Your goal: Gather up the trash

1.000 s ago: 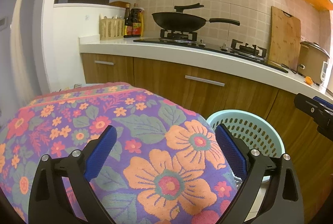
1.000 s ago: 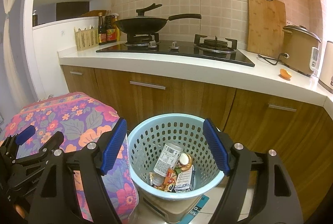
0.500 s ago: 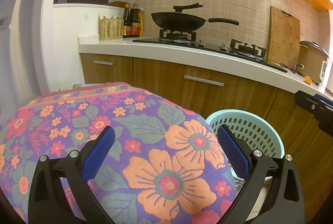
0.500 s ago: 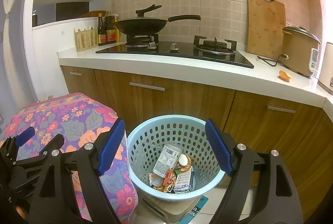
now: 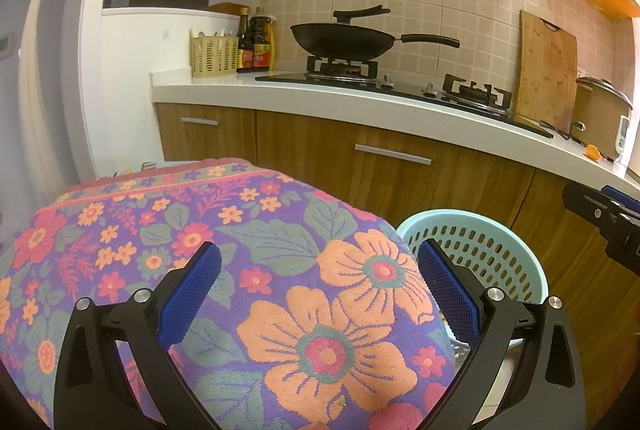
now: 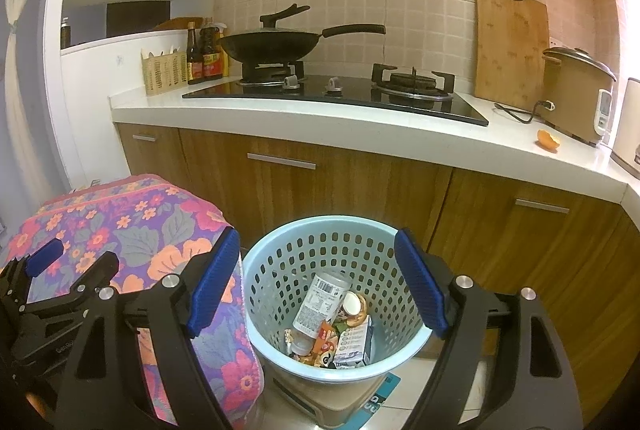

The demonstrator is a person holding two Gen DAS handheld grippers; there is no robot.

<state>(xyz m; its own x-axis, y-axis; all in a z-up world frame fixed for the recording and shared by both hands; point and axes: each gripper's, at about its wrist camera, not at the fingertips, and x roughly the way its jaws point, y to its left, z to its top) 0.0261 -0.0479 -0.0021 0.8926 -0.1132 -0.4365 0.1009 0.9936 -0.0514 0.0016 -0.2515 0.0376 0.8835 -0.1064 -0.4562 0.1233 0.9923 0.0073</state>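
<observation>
A: What is seen between the jaws of the right gripper [image 6: 316, 284]?

B: Nothing is grasped; they are spread wide, framing a pale blue basket [image 6: 416, 344] just below, where a bottle [image 6: 320, 302] and cartons have been collected.

A: And the left gripper [image 5: 320, 296]?

B: Also released, held over a floral cloth [image 5: 280, 270]. An orange scrap [image 6: 548, 140], possibly peel, is left on the worktop [image 6: 360, 126] well beyond the jaws.

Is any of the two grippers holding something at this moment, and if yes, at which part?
Nothing is held. The left gripper has open jaws above the flowered cloth; the right gripper has open jaws above the trash basket, with no item between them.
</observation>
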